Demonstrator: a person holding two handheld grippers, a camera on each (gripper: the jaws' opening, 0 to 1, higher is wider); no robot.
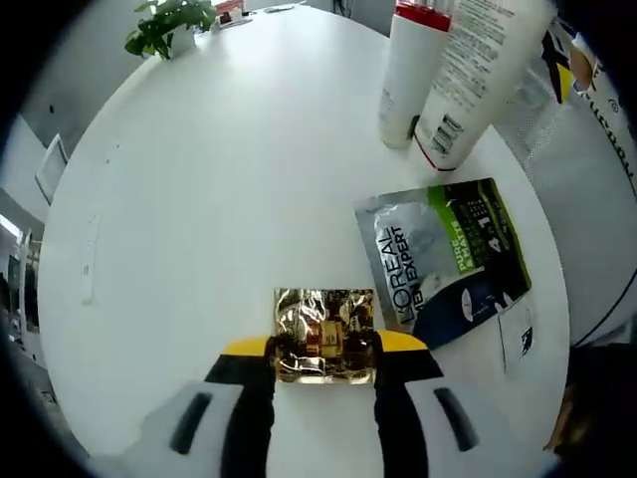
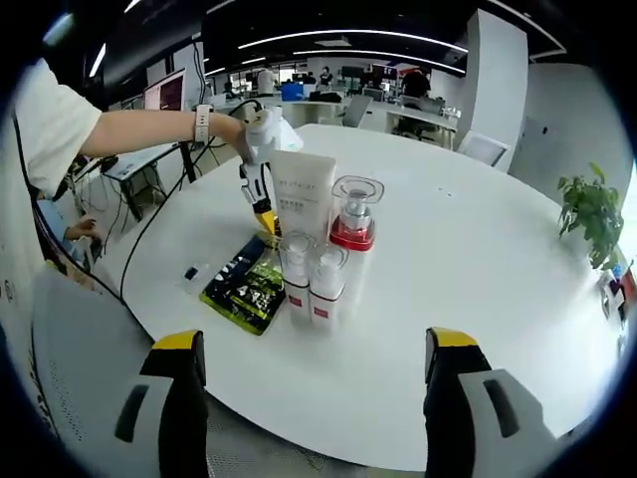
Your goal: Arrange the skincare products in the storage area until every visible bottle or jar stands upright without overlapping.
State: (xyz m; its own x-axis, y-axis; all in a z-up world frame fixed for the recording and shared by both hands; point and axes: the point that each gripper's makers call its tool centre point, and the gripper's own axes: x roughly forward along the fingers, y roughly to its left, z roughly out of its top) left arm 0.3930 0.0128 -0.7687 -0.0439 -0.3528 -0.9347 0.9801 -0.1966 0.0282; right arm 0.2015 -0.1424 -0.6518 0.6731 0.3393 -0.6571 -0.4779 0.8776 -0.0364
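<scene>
On the white tabletop (image 2: pixel 478 249) most of the sorting looks done. In the right gripper view a tight cluster stands upright: a white tube (image 2: pixel 302 195), a pump jar (image 2: pixel 354 214) with a red base and clear cap, and two small bottles (image 2: pixel 313 281) with clear caps in front. They sit very close together, some touching, but none lies on another. In the left gripper view the same group shows at the top as tall white bottles (image 1: pixel 448 75), upright.

What is left is flat. A green and grey sachet (image 1: pixel 445 261) lies on the tabletop just beside the cluster, and a gold foil packet (image 1: pixel 324 335) is pinched between the jaws of the left claw (image 1: pixel 324 351), low over the tabletop, next to the sachet. The right gripper view shows that left claw (image 2: pixel 261 204) reaching in behind the tube.

The right claw (image 2: pixel 315 370) hangs with its jaws wide apart and nothing between them, near the tabletop's edge, well apart from the products.

My judgement: the bottles and jar already meet the goal; only the packet's placing, and perhaps the sachet's, remains.
</scene>
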